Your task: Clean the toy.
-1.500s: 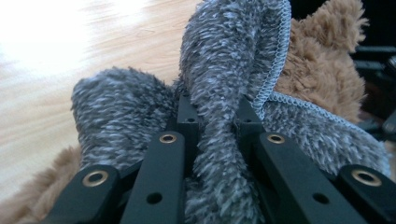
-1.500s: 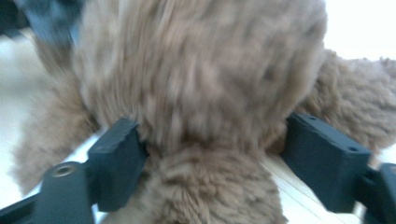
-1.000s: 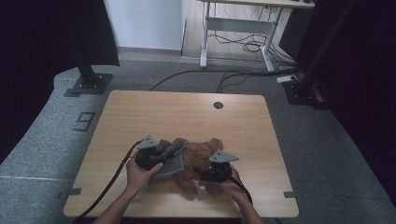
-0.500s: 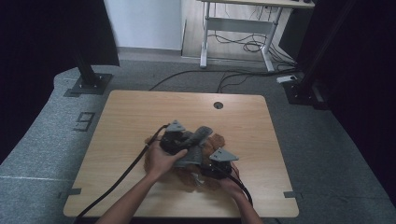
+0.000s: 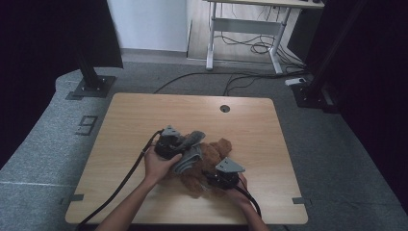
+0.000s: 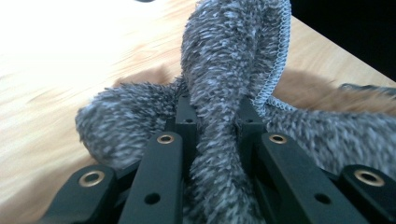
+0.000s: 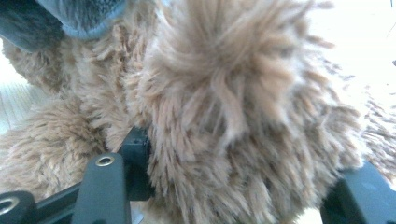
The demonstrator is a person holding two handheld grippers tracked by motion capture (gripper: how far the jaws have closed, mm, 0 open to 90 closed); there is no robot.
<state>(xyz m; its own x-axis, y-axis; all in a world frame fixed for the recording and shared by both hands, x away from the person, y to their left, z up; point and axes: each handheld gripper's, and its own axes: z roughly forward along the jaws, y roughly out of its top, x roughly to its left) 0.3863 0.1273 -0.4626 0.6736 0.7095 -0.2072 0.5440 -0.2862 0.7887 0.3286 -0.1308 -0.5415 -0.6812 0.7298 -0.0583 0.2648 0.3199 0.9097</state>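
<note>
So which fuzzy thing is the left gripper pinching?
The grey knitted cloth, squeezed between the left gripper's jaws. The brown teddy sits in the right gripper.

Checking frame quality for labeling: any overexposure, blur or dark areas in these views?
High view: dim, black surround, table evenly lit. Left gripper view: wood blown out upper left, grey knit fabric sharp. Right gripper view: brown plush toy too close, soft; background washed out white.
</note>
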